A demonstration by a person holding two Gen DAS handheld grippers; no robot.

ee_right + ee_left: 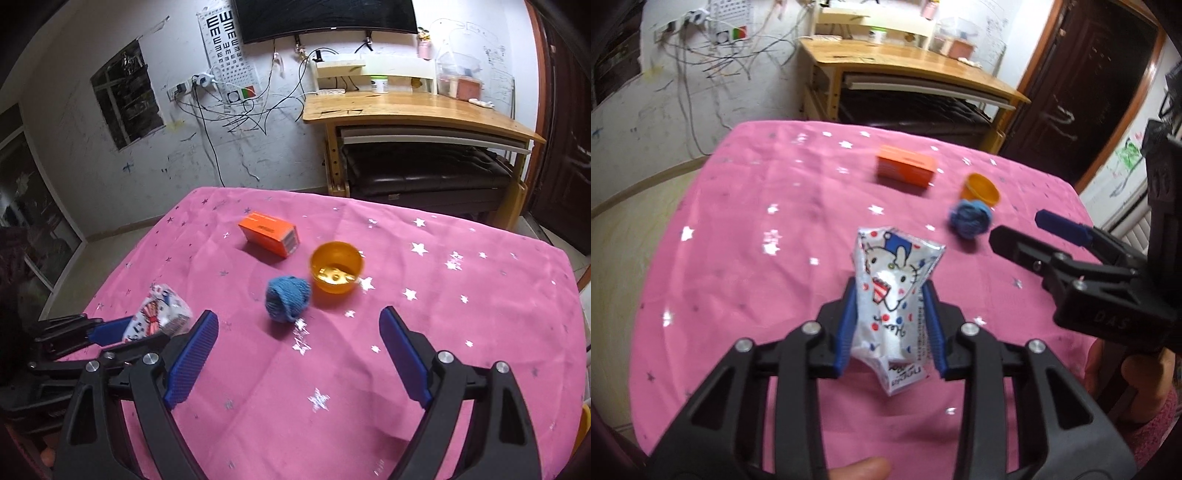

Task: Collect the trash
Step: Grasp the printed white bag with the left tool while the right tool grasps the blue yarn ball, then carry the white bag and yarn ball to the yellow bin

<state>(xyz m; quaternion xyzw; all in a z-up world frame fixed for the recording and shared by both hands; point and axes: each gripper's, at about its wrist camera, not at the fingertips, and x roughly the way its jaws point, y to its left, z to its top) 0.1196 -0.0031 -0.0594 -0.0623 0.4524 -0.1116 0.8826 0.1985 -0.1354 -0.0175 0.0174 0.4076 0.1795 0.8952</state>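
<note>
You are working over a table draped in a pink cloth (461,332) scattered with silver stars, set in a room with a scribbled white wall, a tangle of cables, an eye chart (229,48) and a wooden desk (417,107) against the far side. Your left gripper (891,325) has its blue pads pressed against both sides of a white snack wrapper (892,295) printed with a cartoon cat and red and blue dots; the wrapper is pinched at its waist and stands up between the pads, its top and bottom flaring out above the cloth. Your right gripper (299,354) has its jaws spread wide with nothing between them, pointing down toward the middle of the table. Just beyond its fingertips sits a ball of blue yarn (287,299), and just beside the ball, to the right and slightly farther away, an orange cup (336,271) stands upright with something shiny in its bottom. Farther back on the cloth, an orange box (269,238) lies on its side, apart from the cup and the ball. From the right wrist view the wrapper appears at the lower left, near the table's left edge, held by your left gripper. A fingertip (860,469) shows at the bottom edge of the left wrist view.
</note>
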